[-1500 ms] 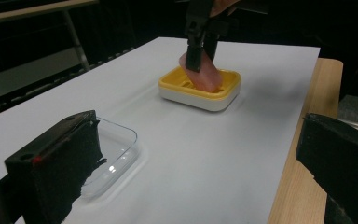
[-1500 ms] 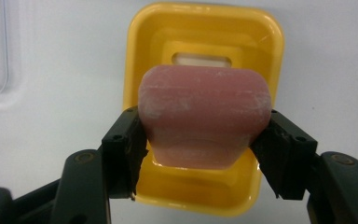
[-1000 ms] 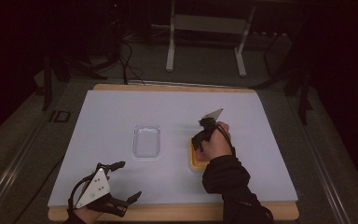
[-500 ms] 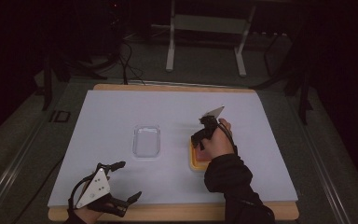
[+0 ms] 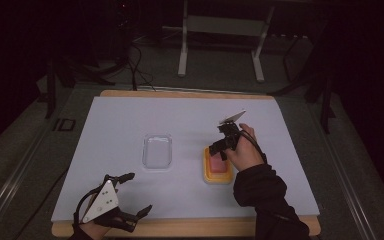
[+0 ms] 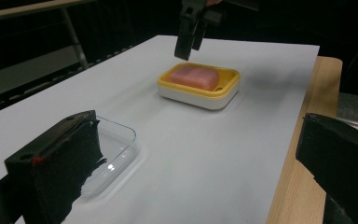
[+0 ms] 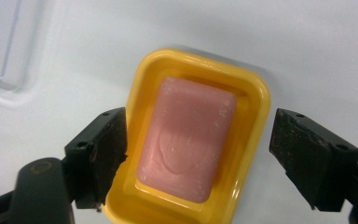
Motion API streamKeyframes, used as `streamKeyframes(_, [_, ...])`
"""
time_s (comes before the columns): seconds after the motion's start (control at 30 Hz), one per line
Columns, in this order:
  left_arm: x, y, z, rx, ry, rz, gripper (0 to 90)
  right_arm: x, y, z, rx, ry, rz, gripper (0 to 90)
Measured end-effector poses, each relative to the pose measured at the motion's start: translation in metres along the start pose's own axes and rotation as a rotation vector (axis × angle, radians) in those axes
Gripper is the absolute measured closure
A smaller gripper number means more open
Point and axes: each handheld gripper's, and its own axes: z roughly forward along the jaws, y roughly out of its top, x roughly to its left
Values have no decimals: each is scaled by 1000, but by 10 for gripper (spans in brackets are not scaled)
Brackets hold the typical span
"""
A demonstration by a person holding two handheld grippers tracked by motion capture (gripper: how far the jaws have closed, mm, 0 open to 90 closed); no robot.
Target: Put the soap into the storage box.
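A pink soap bar (image 7: 186,144) lies flat in a yellow dish (image 7: 251,93) on the white mat, right of centre in the high view (image 5: 217,170). My right gripper (image 5: 219,150) hangs just above the dish and points down at it. Its jaws have just been opening and now stand apart on either side of the dish, touching nothing. In the left gripper view it (image 6: 189,44) hovers clear over the soap (image 6: 193,76). My left gripper (image 5: 139,193) rests open at the mat's near left corner, holding nothing.
A clear, shallow plastic tray (image 5: 157,151) lies on the mat left of the dish, close to my left gripper's jaw (image 6: 116,149). The mat covers a wooden tabletop (image 5: 190,227). Metal stand legs rise beyond the far edge.
The right gripper has lifted slightly off the soap dish and its jaws have spread. The soap stays in the dish. The left gripper has not moved.
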Motion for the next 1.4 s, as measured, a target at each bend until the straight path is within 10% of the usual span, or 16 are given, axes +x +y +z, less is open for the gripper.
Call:
streamKeyframes(0.53, [0,0,0,2,3,1,6,-23,-36,-38,-177,-24,-143,181])
streamKeyframes(1.4, [0,-1,1,9,6,3,6,-84,-103,-34,-225,-74,-47,182])
